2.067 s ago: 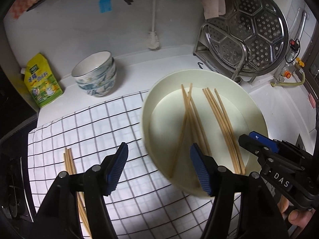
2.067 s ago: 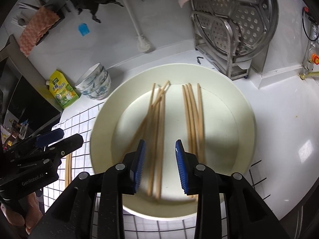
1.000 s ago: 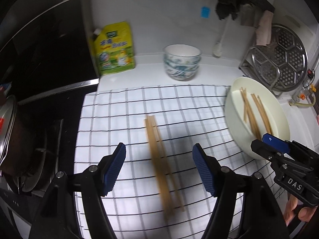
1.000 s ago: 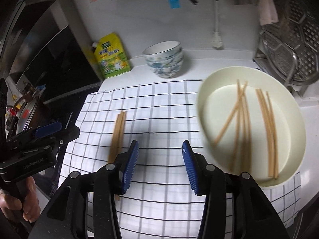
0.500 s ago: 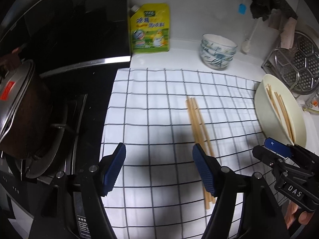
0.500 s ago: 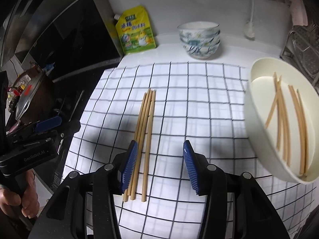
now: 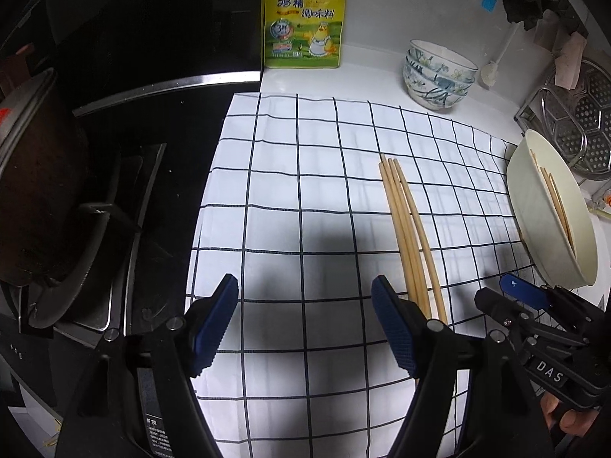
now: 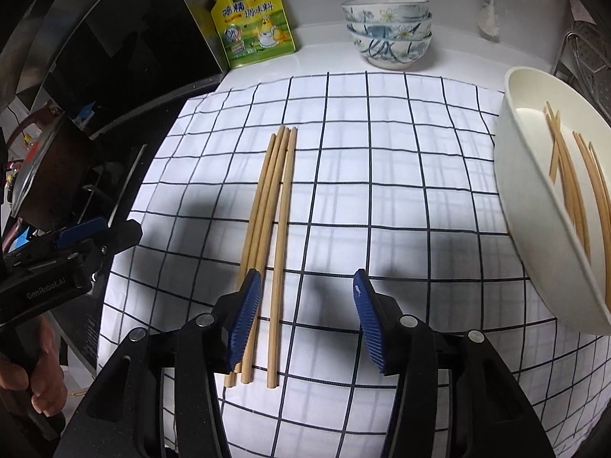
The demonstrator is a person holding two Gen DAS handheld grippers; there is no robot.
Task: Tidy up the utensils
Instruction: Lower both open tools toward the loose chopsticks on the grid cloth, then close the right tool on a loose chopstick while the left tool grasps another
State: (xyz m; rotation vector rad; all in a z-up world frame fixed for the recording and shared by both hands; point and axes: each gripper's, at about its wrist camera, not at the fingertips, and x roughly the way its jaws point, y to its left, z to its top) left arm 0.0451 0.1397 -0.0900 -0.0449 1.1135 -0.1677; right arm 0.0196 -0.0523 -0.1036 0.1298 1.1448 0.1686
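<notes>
Only right wrist view shows fourth chopstick (image 8: 278, 259) — cloth (image 8: 401, 198).

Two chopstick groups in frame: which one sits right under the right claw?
The chopsticks on the checked cloth: their near ends reach the right claw. The other chopsticks lie in the cream dish, off to its right.

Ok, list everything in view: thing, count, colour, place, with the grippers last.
chopsticks on cloth: four, tan, side by side mid-cloth
chopsticks in basin: several, tan, exact count unclear
basin: one, cream, right edge of cloth
checked cloth: one, white with dark lines, on counter
bowls: stack, white with blue floral, back of counter
seasoning pouch: one, yellow-green, against back wall
steamer rack: one, metal, far right
pot: one, dark, on stove at left
left gripper: open, empty, over cloth
right gripper: open, empty, over chopstick ends
</notes>
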